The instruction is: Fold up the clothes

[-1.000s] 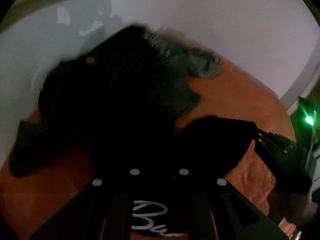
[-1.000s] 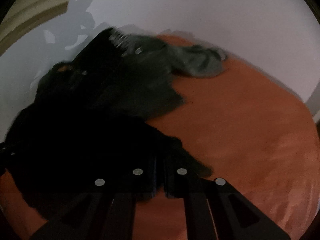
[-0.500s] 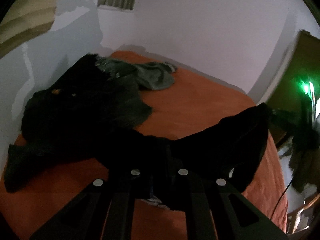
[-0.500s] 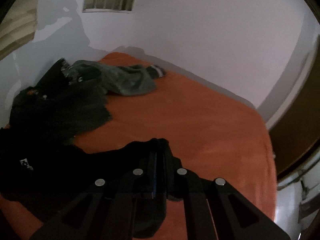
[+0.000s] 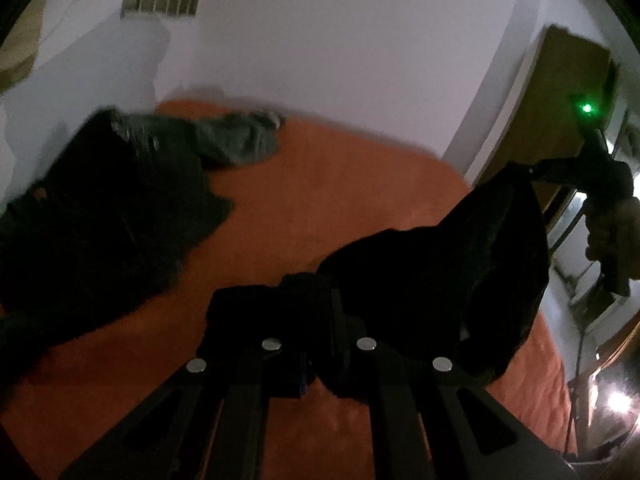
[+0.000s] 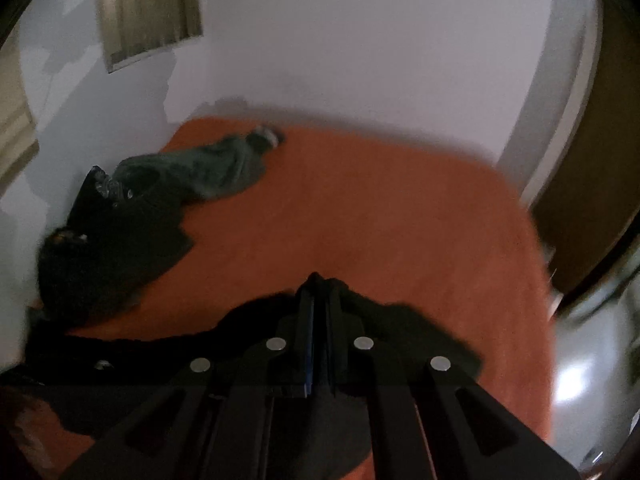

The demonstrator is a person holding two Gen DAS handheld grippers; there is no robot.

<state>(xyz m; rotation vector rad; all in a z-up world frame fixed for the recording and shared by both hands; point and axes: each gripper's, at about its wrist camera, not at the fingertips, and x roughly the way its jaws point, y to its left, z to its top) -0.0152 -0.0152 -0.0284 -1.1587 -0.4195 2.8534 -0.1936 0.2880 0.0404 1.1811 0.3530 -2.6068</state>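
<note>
black cloth, a dark garment (image 5: pixel 460 264), pinched in the closed left tool (image 5: pixel 320 320) and strung above the orange bed (image 5: pixel 340 192) to the right tool (image 5: pixel 532 170), far right. probably spreading for a fold; next calls for laying flat. right view: right tool (image 6: pixel 318 312) likewise clamped on garment (image 6: pixel 160 344). pile of clothes (image 6: pixel 120 240) too dim to sort.

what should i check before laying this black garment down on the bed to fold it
1. Left gripper shut on black garment: ok.
2. Right gripper shut on it too: ok.
3. Garment lifted off the orange bed: ok, it hangs between the grippers.
4. Bare bed ahead for laying it: ok.
5. Dark clothes pile and grey garment apart from it: ok.
6. Garment spread flat, untwisted: cannot tell, too dark.
</note>
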